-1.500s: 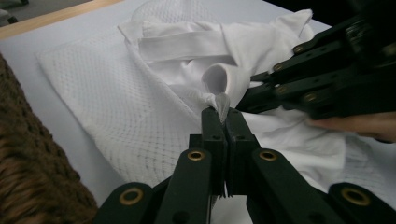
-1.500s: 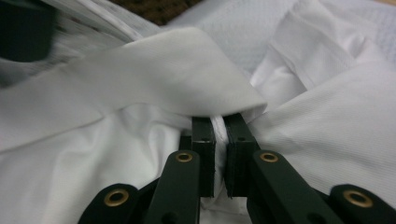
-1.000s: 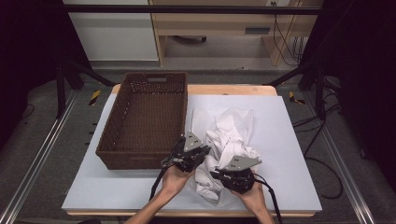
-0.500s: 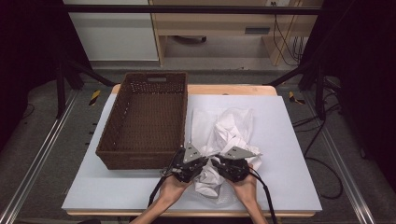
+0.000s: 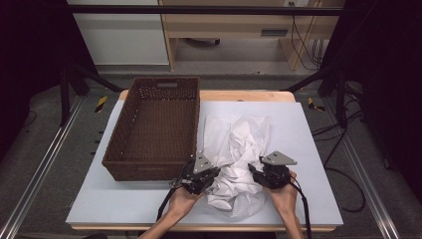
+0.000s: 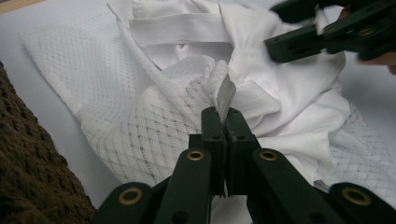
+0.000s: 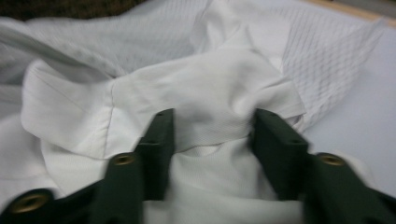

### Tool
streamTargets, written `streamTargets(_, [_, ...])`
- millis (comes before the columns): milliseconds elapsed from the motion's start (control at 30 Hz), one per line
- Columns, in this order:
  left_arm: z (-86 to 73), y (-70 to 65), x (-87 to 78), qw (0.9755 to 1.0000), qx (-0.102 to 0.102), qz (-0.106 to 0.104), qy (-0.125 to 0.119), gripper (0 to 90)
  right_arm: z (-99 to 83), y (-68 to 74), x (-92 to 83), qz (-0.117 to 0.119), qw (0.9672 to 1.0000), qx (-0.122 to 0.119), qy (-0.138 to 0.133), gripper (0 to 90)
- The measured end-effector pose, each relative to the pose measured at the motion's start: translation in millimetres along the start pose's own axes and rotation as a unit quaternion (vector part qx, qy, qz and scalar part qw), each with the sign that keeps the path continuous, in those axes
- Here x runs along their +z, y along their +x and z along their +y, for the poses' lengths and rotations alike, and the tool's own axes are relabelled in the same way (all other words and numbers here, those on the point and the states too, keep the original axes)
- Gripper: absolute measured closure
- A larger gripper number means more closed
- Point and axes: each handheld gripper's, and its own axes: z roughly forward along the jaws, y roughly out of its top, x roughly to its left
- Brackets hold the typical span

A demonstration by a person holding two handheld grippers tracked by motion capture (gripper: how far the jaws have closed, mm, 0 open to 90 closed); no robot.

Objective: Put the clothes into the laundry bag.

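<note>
crumpled white mesh garment [image 5: 238, 149], left claw [image 6: 219, 116] pinching its fold, right claw [image 7: 212, 135] opening astride it

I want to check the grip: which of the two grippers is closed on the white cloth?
The left gripper: its jaws pinch a fold of the white cloth. The right gripper stands open around it.

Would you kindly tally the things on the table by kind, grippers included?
Wicker basket: 1
White garment: 1
Grippers: 2, the left gripper and the right gripper
Total: 4
</note>
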Motion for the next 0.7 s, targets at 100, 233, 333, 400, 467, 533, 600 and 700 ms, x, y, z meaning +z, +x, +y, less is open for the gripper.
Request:
streamTargets(100, [0.4, 1.8, 1.9, 0.9999, -0.009, -0.004, 0.000, 87.9, 0.5, -1.6, -3.6, 0.013, 0.9999, 0.008, -0.007, 82.1])
streamTargets(233, [2.9, 4.9, 2.9, 0.9997, -0.022, -0.010, 0.000, 87.9, 8.7, 2.6, -31.4, 0.057, 0.9955, -0.005, -0.075, 82.9])
streamTargets(333, [4.9, 5.3, 1.2, 0.9996, -0.026, -0.009, -0.005, 88.0, 9.5, 15.9, -45.8, 0.138, 0.9845, -0.005, -0.108, 83.3])
streamTargets(400, [6.3, 5.6, -0.7, 0.9995, -0.028, -0.007, -0.009, 88.0, 6.3, 30.6, -45.4, 0.174, 0.9794, -0.018, -0.101, 83.4])
streamTargets(467, [7.4, 6.3, -3.0, 0.9994, -0.030, -0.006, -0.016, 88.0, 3.7, 43.9, -38.7, 0.189, 0.9782, -0.028, -0.081, 83.5])
streamTargets(533, [8.8, 6.2, -5.4, 0.9993, -0.030, -0.006, -0.020, 88.0, 3.5, 53.1, -29.3, 0.204, 0.9766, -0.031, -0.061, 83.5])
streamTargets(600, [9.6, 6.2, -6.6, 0.9993, -0.029, -0.006, -0.024, 88.0, 5.2, 59.7, -19.8, 0.207, 0.9768, -0.036, -0.044, 83.6])
streamTargets(700, [11.1, 6.0, -8.1, 0.9992, -0.028, -0.011, -0.028, 88.2, 10.0, 65.1, -6.4, 0.196, 0.9798, -0.040, -0.013, 83.6])
